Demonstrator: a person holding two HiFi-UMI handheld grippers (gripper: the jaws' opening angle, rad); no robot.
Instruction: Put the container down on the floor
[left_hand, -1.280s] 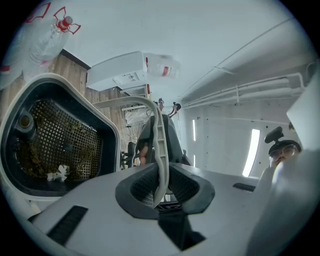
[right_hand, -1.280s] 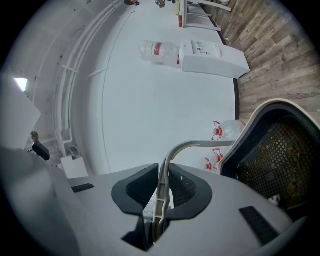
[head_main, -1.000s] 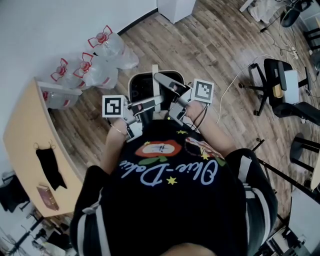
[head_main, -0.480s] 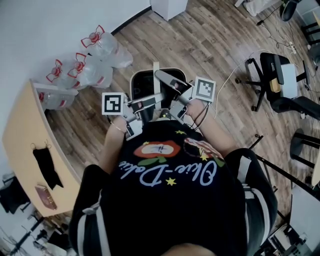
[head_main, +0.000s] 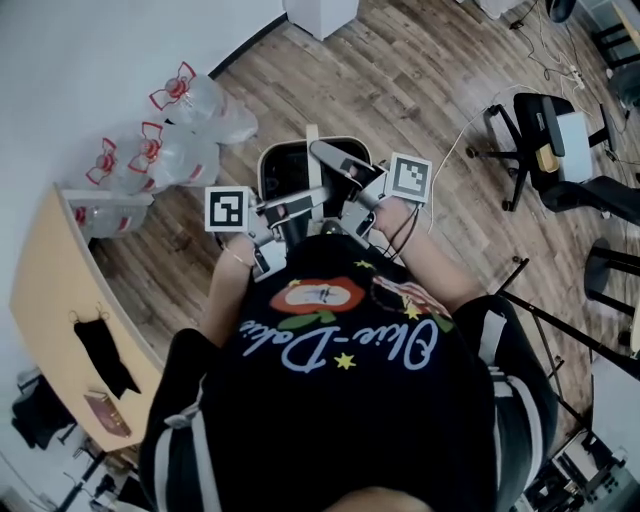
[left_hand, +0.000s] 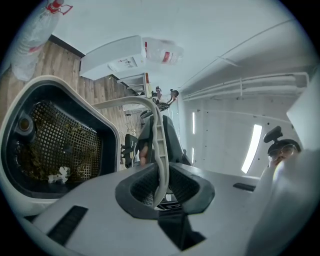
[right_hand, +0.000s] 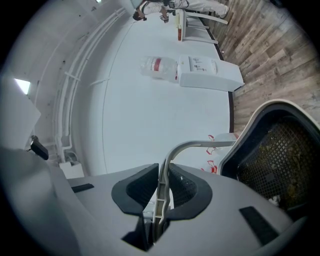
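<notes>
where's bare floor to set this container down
Bare floor lies just ahead of the container, between the bags on the left and the chair on the right. It is crowded at left, by the bags and the table.

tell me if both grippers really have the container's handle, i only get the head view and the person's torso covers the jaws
Observer: The left one does. The left gripper has its jaws shut on the pale handle, which sits edge-on between the pads.
Operator: and the right one
Observer: The right gripper is shut on the handle too, and the handle arcs from there over to the container.
Operator: anything inside it
Observer: A black mesh insert with brownish debris and a white scrap lying on it.
</notes>
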